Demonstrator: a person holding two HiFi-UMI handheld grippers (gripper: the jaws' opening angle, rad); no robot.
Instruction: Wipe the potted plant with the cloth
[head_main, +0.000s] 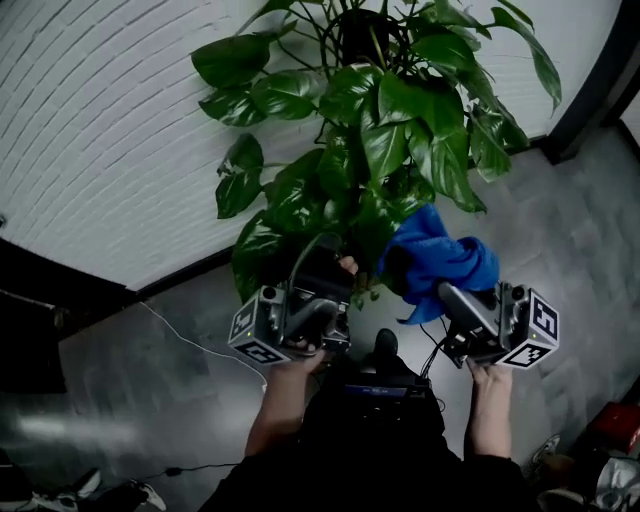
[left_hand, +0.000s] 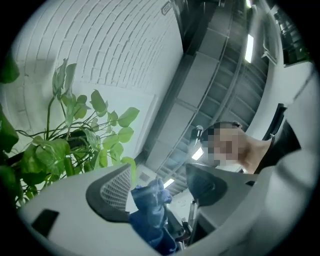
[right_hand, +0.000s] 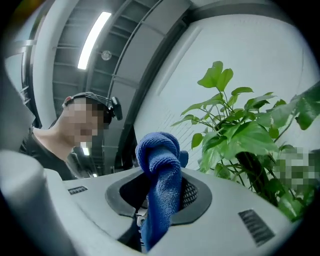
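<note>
Blue cloth (head_main: 440, 258) clamped in right claw (right_hand: 162, 192), left claw (left_hand: 155, 187) gaping, plant (head_main: 400, 120) in dark pot (head_main: 358, 30)

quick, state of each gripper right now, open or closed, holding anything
left tongs: open, pads pressing on nothing.
right tongs: closed on the blue microfibre cloth, bunched up.

No word, number or brand can be read anywhere. The left cube (head_main: 254, 337) and right cube (head_main: 537, 328), both below the plant (head_main: 380, 130), carry only black-and-white square patterns. A small plate (left_hand: 166, 7) on the wall (left_hand: 100, 50) above the plant and a dark strip (right_hand: 256, 226) below it are illegible.
</note>
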